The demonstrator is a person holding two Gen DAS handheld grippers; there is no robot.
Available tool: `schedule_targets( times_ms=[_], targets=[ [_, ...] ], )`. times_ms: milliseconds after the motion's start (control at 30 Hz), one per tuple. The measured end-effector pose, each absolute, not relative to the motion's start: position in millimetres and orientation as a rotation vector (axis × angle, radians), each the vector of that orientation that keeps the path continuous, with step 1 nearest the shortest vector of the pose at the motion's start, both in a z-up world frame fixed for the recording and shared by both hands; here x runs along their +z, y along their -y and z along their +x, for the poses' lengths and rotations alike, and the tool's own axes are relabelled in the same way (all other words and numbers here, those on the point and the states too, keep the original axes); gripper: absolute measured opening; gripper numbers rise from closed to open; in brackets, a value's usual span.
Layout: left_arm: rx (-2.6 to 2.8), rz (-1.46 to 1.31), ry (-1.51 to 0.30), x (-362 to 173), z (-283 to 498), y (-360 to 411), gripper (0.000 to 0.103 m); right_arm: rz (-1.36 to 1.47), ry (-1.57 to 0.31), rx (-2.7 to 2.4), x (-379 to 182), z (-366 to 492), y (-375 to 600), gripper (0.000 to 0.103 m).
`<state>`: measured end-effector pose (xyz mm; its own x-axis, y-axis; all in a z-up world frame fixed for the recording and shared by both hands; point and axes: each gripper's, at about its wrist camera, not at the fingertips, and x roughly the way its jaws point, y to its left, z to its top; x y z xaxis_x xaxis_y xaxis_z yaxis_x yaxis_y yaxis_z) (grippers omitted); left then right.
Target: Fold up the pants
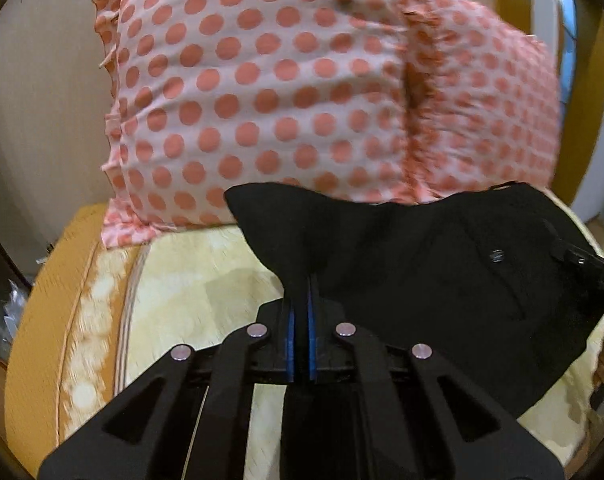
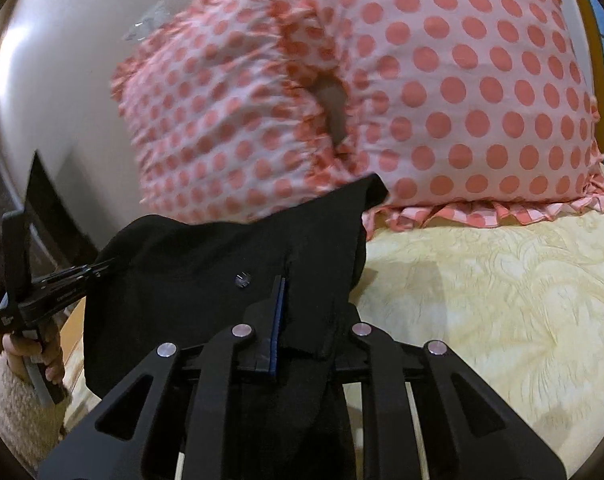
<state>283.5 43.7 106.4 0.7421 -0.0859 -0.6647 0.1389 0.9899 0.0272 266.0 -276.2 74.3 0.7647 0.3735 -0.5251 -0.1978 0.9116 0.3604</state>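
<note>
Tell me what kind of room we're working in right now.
Most likely a bedroom: two pink pillows with coral polka dots lean on a plain wall over a pale yellow patterned bedspread. Both grippers, left and right, hold the black pants above it.

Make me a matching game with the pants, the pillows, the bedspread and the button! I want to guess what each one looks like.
Things:
1. pants
2. pillows
3. bedspread
4. button

Looks:
A. pale yellow with a swirly pattern
B. small, round and dark, sitting on the black cloth
C. pink with coral dots and a frilly edge
D. plain black, pinched in both grippers' jaws

Pairs: 1-D, 2-C, 3-A, 4-B
</note>
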Motion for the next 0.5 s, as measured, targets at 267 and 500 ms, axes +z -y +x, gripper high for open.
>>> schedule_targets(
  times_ms=[267,500],
  targets=[
    [-0.058,0.086,-0.906,38,331,-55,0.017,0.294,-0.826,0.168,20,300,274,0.024],
    [0.092,0.241,-0.698,69,279,-50,0.059,0.093,-0.657,-0.033,56,253,277,0.050]
  ],
)
